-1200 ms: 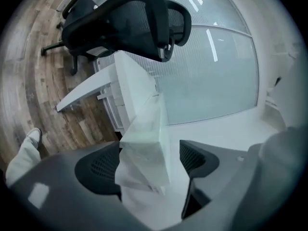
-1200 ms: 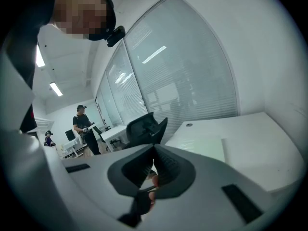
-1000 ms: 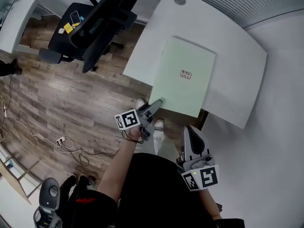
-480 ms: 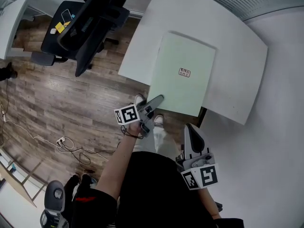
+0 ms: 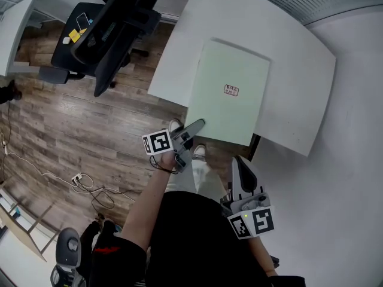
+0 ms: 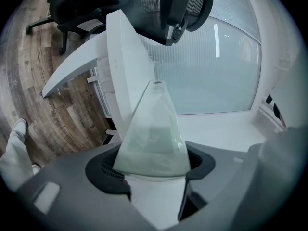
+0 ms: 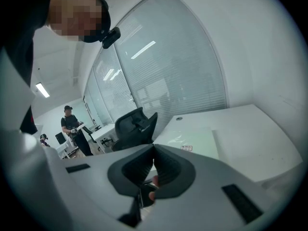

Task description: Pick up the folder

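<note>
1. Closest to your body, your right gripper [image 5: 239, 163] hangs by your hip, short of the desk's near edge. Its jaws are pressed together with nothing between them. It sits where it sat a second ago, so I judge it has no part in the pick yet.

2. Next out, your left gripper [image 5: 198, 124] has its tips at the folder's near left corner. This is where the change is. A second ago the jaws stood at their widest, and now they are closing. The left gripper view shows the pale green corner lying between the pads. The pads do not look clamped on it yet, so you have it bracketed, not held. The gripper itself has barely shifted, which tells me the approach is over and the grasp has begun.

3. The folder [image 5: 230, 76] lies flat on the white desk [image 5: 299, 70], in the same spot as before, with its small label [image 5: 231, 90] facing up. Its near edge hangs out past the desk's edge, which gives your jaws room above and below the sheet. It has not been lifted.

4. Farther off to the left, a black office chair [image 5: 114, 23] stands on the wooden floor [image 5: 78, 124], well apart from the folder and clear of any lift.
</note>
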`<act>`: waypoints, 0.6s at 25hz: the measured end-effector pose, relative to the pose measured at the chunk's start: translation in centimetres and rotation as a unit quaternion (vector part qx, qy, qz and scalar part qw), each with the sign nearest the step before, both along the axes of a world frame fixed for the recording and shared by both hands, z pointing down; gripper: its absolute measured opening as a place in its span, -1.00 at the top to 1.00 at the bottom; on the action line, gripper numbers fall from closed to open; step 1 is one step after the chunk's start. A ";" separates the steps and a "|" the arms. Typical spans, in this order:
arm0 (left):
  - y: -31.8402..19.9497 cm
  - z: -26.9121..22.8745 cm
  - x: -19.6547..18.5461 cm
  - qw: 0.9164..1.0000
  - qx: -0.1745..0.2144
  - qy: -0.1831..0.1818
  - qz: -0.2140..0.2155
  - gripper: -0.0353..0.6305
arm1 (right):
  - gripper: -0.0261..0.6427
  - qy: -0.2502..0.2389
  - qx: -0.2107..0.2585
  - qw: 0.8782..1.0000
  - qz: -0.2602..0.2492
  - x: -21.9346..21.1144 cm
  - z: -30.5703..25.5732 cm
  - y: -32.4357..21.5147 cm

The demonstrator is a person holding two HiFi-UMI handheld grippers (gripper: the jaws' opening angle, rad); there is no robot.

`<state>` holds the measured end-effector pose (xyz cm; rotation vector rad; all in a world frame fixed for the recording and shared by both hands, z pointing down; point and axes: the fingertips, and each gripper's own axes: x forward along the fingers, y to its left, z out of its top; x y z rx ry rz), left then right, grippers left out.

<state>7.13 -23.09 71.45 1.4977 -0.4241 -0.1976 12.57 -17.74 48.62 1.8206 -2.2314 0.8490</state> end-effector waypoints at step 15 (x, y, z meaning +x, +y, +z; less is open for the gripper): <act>1.4 -2.5 -0.2 1.000 0.014 0.002 -0.012 0.04 | 0.92 -0.021 0.031 0.999 -0.015 1.0 -1.4 -0.1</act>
